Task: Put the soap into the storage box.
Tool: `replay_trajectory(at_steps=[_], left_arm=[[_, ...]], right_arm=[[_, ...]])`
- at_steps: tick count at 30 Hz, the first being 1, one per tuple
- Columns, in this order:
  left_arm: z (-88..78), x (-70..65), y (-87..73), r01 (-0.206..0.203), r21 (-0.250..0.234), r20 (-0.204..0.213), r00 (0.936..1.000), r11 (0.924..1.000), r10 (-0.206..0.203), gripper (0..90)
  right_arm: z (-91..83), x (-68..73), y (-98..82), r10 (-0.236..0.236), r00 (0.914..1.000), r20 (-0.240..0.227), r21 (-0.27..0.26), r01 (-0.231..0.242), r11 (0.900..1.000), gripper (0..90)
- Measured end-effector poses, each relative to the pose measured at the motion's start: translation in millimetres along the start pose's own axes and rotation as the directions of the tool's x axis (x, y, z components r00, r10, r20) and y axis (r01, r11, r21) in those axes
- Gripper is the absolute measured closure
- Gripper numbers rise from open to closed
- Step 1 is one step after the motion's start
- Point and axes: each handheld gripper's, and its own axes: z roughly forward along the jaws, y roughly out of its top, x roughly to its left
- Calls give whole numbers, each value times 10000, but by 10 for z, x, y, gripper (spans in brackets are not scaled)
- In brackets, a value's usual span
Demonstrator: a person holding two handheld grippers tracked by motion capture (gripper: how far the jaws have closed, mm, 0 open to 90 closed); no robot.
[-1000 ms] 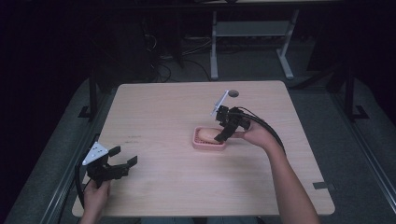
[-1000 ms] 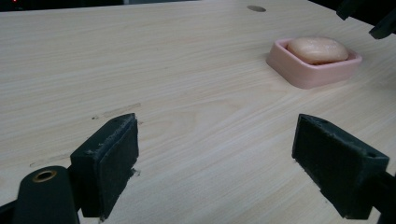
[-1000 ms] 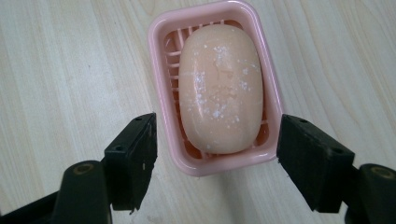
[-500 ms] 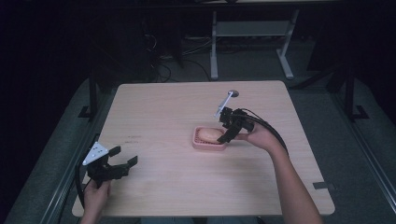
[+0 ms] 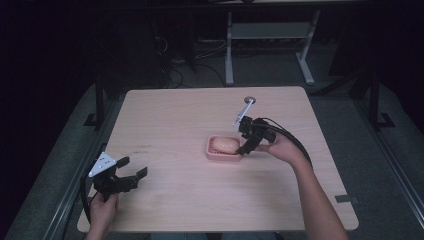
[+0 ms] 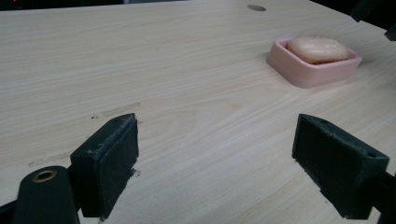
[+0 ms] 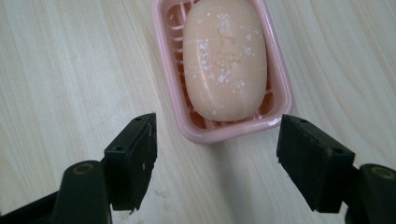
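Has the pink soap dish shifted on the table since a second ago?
No. The pink soap dish sits at the same spot, just as far from the round hole in the table top; the right gripper hovers at its edge.

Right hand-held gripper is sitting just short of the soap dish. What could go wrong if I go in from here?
The right hand-held gripper stands open, its jaws apart from the pink soap dish; pushing forward could shove the light dish along the table instead of gripping it. The soap bar lies loose in the dish and may slip or tip out if the dish is lifted unevenly.
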Motion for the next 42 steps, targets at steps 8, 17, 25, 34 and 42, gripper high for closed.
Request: replay_trajectory(at_steps=[8, 17, 25, 34, 42], left_arm=[[3, -3, 0, -48, 18, 6, 10000, 10000, 48, 143], [4, -2, -2, -31, 15, 21, 10000, 10000, 31, 143], [5, -3, -3, -34, 25, 47, 10000, 10000, 33, 142], [0, -4, -1, -16, -2, 72, 10000, 10000, 16, 143], [3, -4, -3, -27, 6, 58, 10000, 10000, 27, 143]], right_arm=[[9, 21, -137, 136, 9999, 10, -143, -136, 9998, 287], [-10, 15, -262, 322, 9995, 19, -328, -321, 9989, 287], [-37, 20, -343, 421, 9991, 93, -247, -419, 9988, 286], [-118, 48, -411, 382, 9987, 324, -397, -369, 9985, 292], [-106, 48, -545, 592, 9979, 249, -467, -580, 9972, 292]])
